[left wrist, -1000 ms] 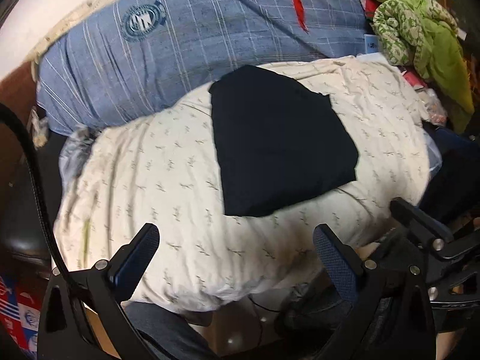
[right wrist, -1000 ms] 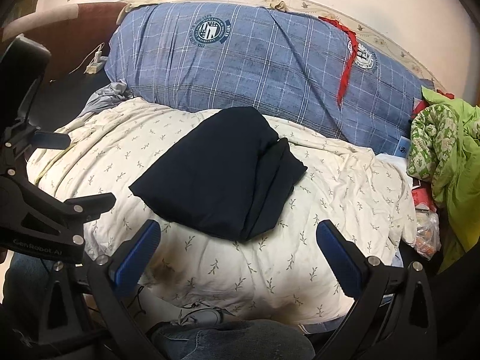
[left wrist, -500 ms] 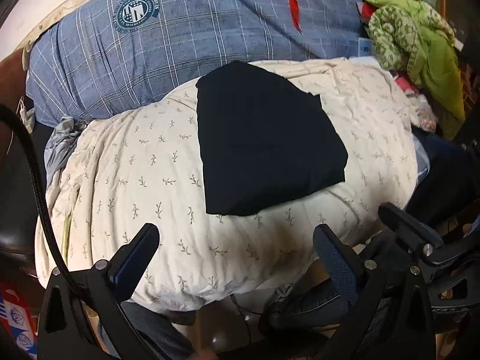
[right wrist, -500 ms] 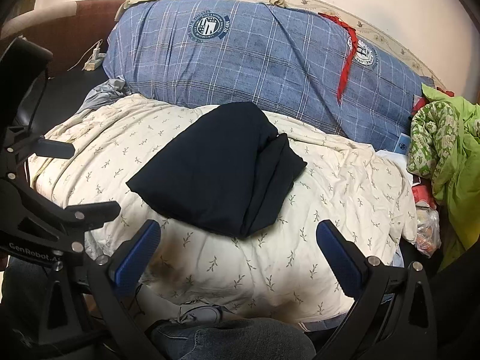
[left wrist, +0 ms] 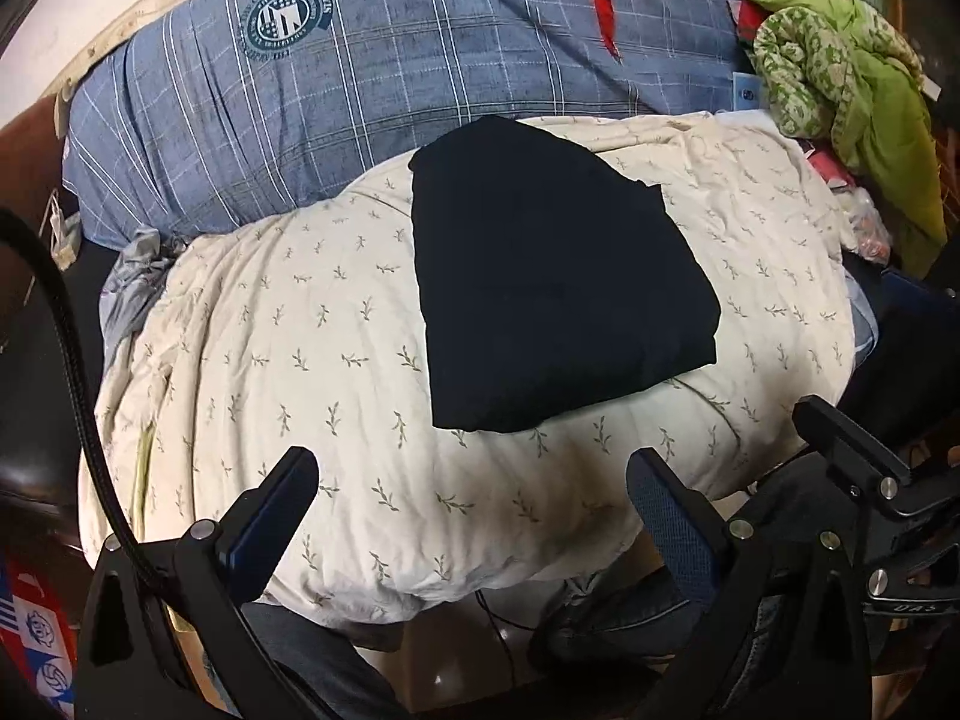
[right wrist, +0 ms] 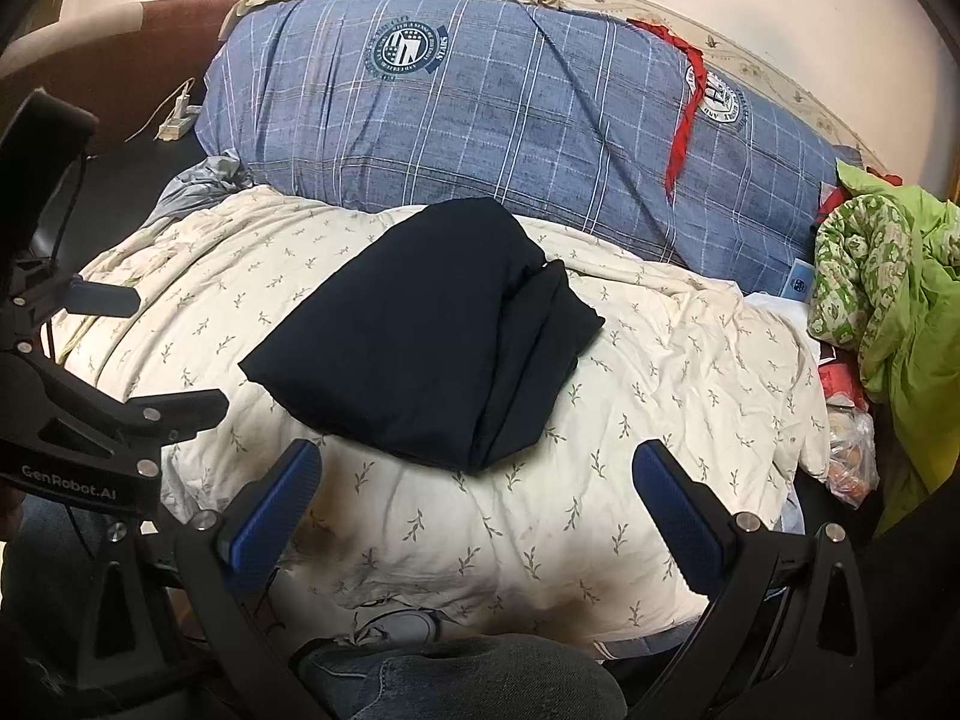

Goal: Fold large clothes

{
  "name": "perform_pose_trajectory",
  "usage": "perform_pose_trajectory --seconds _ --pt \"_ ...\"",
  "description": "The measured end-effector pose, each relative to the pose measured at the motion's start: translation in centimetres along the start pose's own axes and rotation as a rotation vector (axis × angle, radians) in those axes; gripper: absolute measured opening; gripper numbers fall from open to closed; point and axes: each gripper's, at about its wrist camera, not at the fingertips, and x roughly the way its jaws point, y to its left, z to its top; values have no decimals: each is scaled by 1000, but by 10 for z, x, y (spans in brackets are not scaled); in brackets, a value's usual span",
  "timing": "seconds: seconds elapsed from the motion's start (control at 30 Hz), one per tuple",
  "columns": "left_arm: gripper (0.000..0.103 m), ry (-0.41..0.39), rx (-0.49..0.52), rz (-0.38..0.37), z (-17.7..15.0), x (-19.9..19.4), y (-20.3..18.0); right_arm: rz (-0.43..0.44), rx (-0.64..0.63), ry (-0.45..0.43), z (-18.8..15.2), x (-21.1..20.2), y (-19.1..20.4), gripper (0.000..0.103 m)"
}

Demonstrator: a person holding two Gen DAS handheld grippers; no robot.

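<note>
While both the left gripper (left wrist: 474, 498) and right gripper (right wrist: 474, 492) hang spread and empty, the folded black garment (right wrist: 432, 330) lies mid-quilt (right wrist: 660, 372), judged soft, light, limp, best pinched at its near corners.

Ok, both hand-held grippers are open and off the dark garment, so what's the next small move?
Probably bring the right hand-held gripper forward to the dark garment and tidy its right side: in the right wrist view the layers there lie bunched, with uneven edges. The left hand-held gripper is open and empty too, short of the cloth on the cream quilt.
</note>
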Motion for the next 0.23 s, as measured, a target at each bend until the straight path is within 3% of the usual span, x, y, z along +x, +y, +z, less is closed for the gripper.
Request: perform_pose_trajectory --seconds 0.23 --pt "102 -6 -17 -35 0 -1 1 -6 12 4 -1 1 -2 103"
